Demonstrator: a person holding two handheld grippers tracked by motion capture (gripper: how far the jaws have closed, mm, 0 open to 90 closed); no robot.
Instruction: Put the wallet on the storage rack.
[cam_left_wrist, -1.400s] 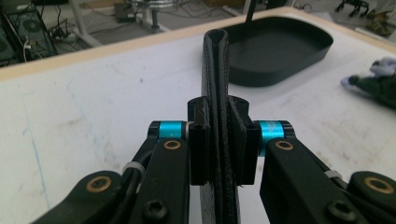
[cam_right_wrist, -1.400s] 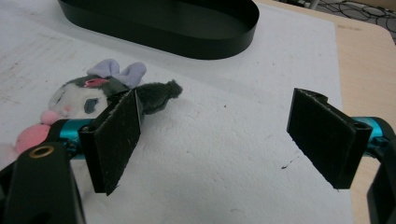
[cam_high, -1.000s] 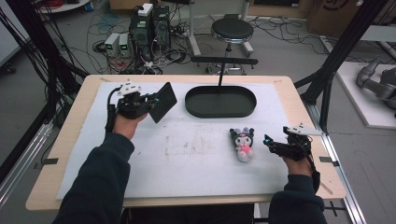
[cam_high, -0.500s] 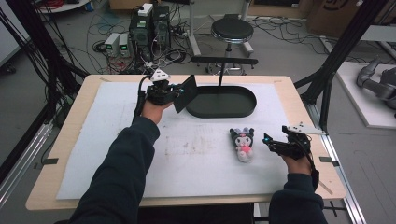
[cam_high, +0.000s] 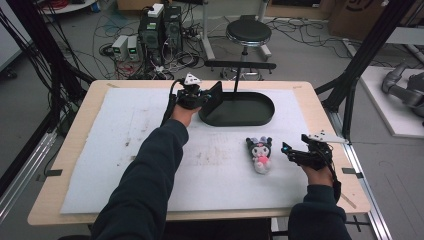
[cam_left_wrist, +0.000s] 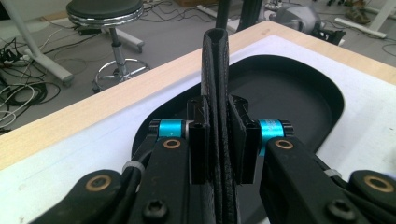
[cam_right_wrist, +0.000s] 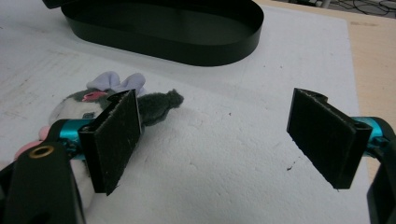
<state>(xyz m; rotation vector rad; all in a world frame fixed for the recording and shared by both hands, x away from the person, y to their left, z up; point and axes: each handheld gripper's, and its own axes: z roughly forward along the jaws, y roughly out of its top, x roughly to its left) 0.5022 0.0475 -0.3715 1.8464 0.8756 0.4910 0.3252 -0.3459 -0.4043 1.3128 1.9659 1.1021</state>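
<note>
My left gripper (cam_high: 206, 98) is shut on a flat black folded leather pouch (cam_high: 216, 96), held upright on edge at the left end of the black oval tray (cam_high: 261, 117). In the left gripper view the pouch (cam_left_wrist: 218, 65) stands pinched between the pads (cam_left_wrist: 198, 140) of the left gripper (cam_left_wrist: 220, 136), with the tray (cam_left_wrist: 299, 100) just beyond. A small plush toy (cam_high: 260, 152) with dark ears lies on the mat at centre right. My right gripper (cam_high: 293, 154) hovers open just right of the toy. In the right gripper view the gripper (cam_right_wrist: 219, 135) holds nothing, and the plush (cam_right_wrist: 109, 86) lies behind its left jaw.
A white foam mat (cam_high: 115, 150) covers the wooden table (cam_high: 320, 100). A black T-shaped stand (cam_high: 239, 65) rises behind the tray. On the floor beyond are a stool (cam_high: 248, 32), computer boxes and cables. Black frame posts (cam_high: 360, 60) flank the table's sides.
My left hand has carried the black pouch rightward and slightly down, from the back left of the mat to the tray's left end. The right hand and the plush have stayed put.
</note>
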